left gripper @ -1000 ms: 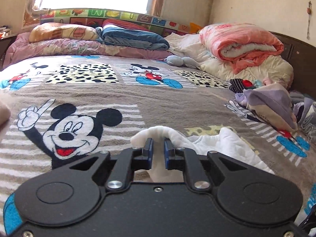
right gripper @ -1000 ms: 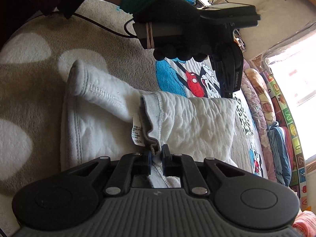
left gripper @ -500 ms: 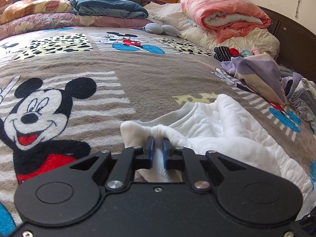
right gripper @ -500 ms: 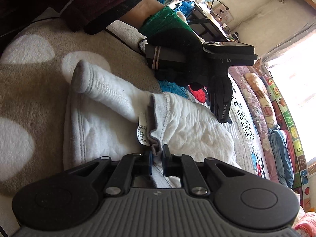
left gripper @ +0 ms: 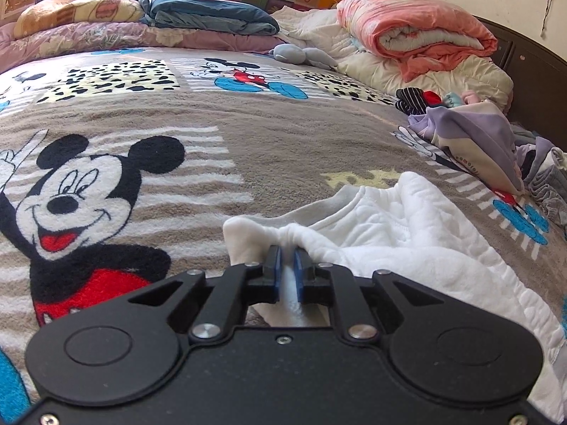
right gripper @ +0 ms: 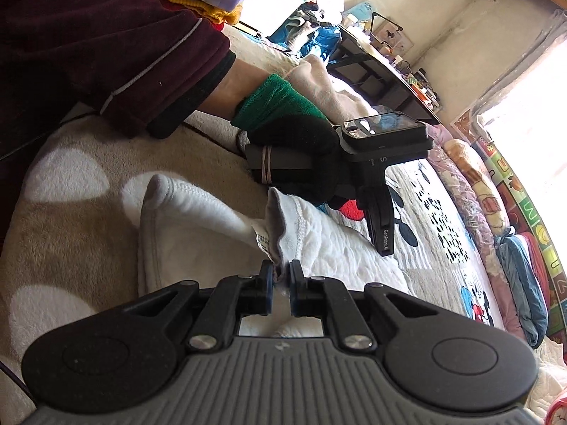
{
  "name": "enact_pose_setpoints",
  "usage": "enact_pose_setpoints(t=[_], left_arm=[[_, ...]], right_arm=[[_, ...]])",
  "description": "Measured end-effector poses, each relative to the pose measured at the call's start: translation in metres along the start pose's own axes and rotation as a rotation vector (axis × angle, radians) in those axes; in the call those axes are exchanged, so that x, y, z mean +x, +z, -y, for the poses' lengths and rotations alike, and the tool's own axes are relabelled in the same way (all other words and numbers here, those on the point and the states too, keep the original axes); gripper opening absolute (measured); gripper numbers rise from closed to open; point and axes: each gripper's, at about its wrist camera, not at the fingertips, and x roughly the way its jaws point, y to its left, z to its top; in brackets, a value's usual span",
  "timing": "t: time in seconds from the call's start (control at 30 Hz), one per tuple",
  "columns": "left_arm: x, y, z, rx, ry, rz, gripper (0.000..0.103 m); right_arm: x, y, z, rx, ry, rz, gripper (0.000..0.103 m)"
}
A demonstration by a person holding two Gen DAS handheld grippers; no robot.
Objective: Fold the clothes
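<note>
**Two grippers pinching the same white top, fold is underway**

Both grippers are clamping the white quilted top [left gripper: 400, 233] right now. The left gripper [left gripper: 286, 272] is squeezing a bunched bit of its edge between narrow jaws, and the right gripper [right gripper: 280, 281] is doing the same at the neckline, just beside the care label [right gripper: 263, 240].

Compared with a second ago, the left gripper is sitting lower and nearer the Mickey blanket [left gripper: 149, 163], and the garment is spreading out more on its right side instead of hanging in a lump. In the right wrist view the gloved left hand [right gripper: 294, 145] is now sitting closer in above the collar, and the sleeve [right gripper: 187, 198] is still lying across the body, pointing to the far left. My read: the top is being laid down flat on the bed, so one fold is being set, with more likely to come.

Containers: none that I can see. Loose clothes are just piling up [left gripper: 475, 141] at the far right of the bed, and folded bedding [left gripper: 418, 35] is stacking along the far edge.
</note>
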Motion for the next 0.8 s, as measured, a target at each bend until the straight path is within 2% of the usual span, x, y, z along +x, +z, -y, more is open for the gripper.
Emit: enact_pose_setpoints(t=[0.13, 0.17, 0.27, 0.37, 0.43, 0.47, 0.53, 0.57, 0.6, 0.67, 0.73, 0.8], left_arm=[[0.000, 0.000, 0.000, -0.002, -0.001, 0.001, 0.009], [0.000, 0.000, 0.000, -0.003, -0.001, 0.001, 0.009], [0.000, 0.000, 0.001, 0.003, 0.003, 0.002, 0.009], [0.000, 0.000, 0.001, 0.004, 0.005, 0.003, 0.009], [-0.001, -0.001, 0.002, 0.009, 0.009, 0.005, 0.009], [-0.001, -0.001, 0.001, 0.005, 0.009, 0.007, 0.009], [-0.002, -0.001, -0.001, -0.006, 0.005, 0.009, 0.010], [-0.002, -0.001, -0.002, -0.011, 0.002, 0.010, 0.010], [-0.002, -0.001, -0.003, -0.015, 0.000, 0.010, 0.010], [-0.002, -0.001, -0.005, -0.024, -0.006, 0.010, 0.011], [-0.001, -0.001, -0.006, -0.034, -0.013, 0.010, 0.011], [-0.002, -0.001, -0.007, -0.037, -0.016, 0.011, 0.011]], right_arm=[[0.001, -0.003, -0.005, -0.025, -0.007, -0.025, 0.011], [-0.002, -0.002, -0.003, 0.007, 0.005, -0.027, 0.011], [-0.024, 0.010, 0.008, 0.137, -0.002, 0.039, 0.010], [-0.045, 0.033, 0.017, 0.292, 0.006, 0.143, 0.011], [-0.045, 0.052, 0.013, 0.332, 0.050, 0.176, 0.015], [-0.041, 0.061, 0.008, 0.330, 0.072, 0.175, 0.023], [-0.023, 0.072, -0.006, 0.288, 0.102, 0.114, 0.029], [-0.007, 0.070, -0.012, 0.278, 0.108, 0.033, 0.030], [0.010, 0.062, -0.013, 0.286, 0.109, -0.065, 0.029], [0.029, 0.029, -0.007, 0.394, 0.136, -0.169, 0.029], [0.025, -0.002, 0.009, 0.589, 0.181, -0.135, 0.030], [0.021, -0.014, 0.010, 0.644, 0.174, -0.134, 0.036]])
